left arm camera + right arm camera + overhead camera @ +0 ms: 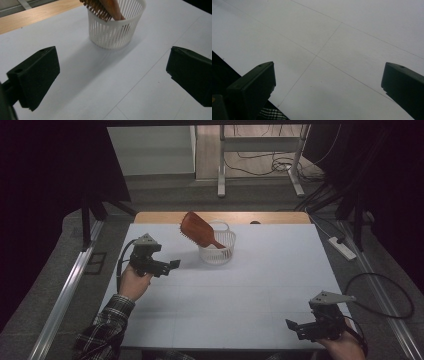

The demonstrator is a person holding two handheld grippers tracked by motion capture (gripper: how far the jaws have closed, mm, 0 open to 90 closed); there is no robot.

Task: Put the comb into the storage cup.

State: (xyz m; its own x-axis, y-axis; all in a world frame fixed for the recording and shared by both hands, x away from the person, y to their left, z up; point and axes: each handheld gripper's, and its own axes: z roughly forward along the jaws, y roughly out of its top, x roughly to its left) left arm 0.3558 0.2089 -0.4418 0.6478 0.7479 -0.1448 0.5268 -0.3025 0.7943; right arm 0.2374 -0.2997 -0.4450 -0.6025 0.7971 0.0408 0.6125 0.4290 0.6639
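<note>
On the tabletop, from big to small:
Tabletop (pixel 250 285): white surface with thin seam lines; a wooden edge shows along the far side.
Left gripper (pixel 167 265): held by the person's left hand (pixel 134 282) at the left side of the tabletop, pointing toward the basket but apart from it; its jaws stand wide open and hold nothing.
Right gripper (pixel 295 326): at the near right corner, well apart from the basket; its jaws are also wide open and empty, over bare tabletop.
Basket (pixel 217 251): small, white, slatted plastic, standing upright on the far middle of the tabletop.
Hairbrush (pixel 197 229): brown wooden paddle brush, handle down inside the basket, head leaning out to the left over the rim.
Sleeve (pixel 102 330): plaid, at the lower left.
</note>
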